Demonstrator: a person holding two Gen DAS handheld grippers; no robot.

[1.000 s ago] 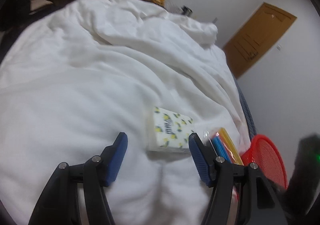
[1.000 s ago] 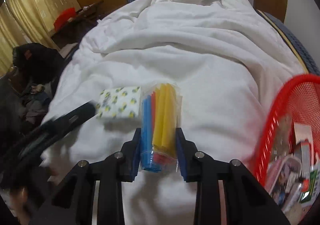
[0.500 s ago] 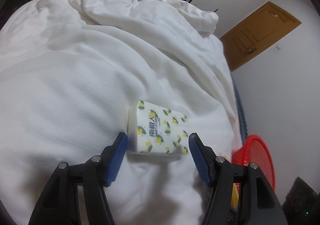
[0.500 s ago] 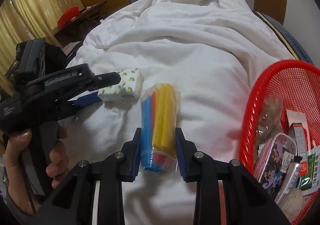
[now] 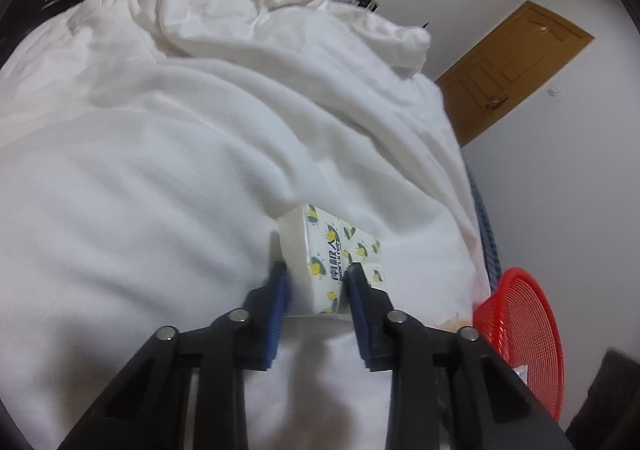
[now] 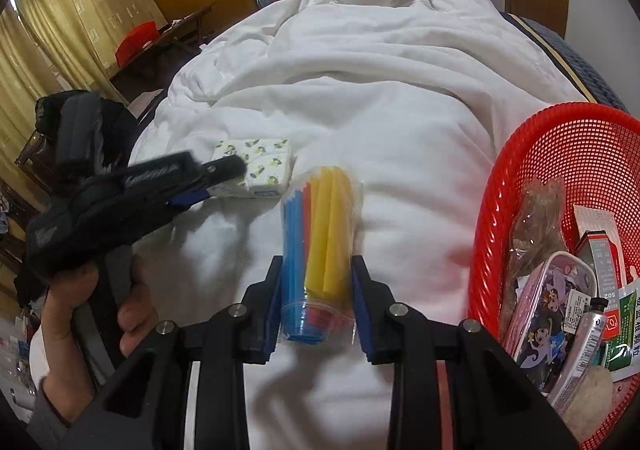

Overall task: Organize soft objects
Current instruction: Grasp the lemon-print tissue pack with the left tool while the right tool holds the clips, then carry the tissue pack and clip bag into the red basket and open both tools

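A tissue pack (image 5: 320,246) printed with lemons lies on the white duvet (image 5: 160,189). My left gripper (image 5: 316,274) is closing its jaws on it, and the blue pads press both sides so that the pack tilts up. The right wrist view shows that pack (image 6: 264,165) with the left gripper (image 6: 218,179) on it, held by a person's hand (image 6: 80,310). My right gripper (image 6: 317,266) is shut on a clear bag of blue, red and yellow tubes (image 6: 320,217), which points away over the duvet.
A red mesh basket (image 6: 560,121) sits at the right on the bed, holding a pencil case, tubes and packets; it shows too in the left wrist view (image 5: 524,314). The crumpled duvet rises at the back. A wooden door (image 5: 508,65) and dark furniture (image 6: 172,37) stand beyond.
My left gripper moved forward and down until the tissue pack sat between its jaws, then they narrowed onto it. The right gripper shifted sideways with its bag, and more of the basket shows.
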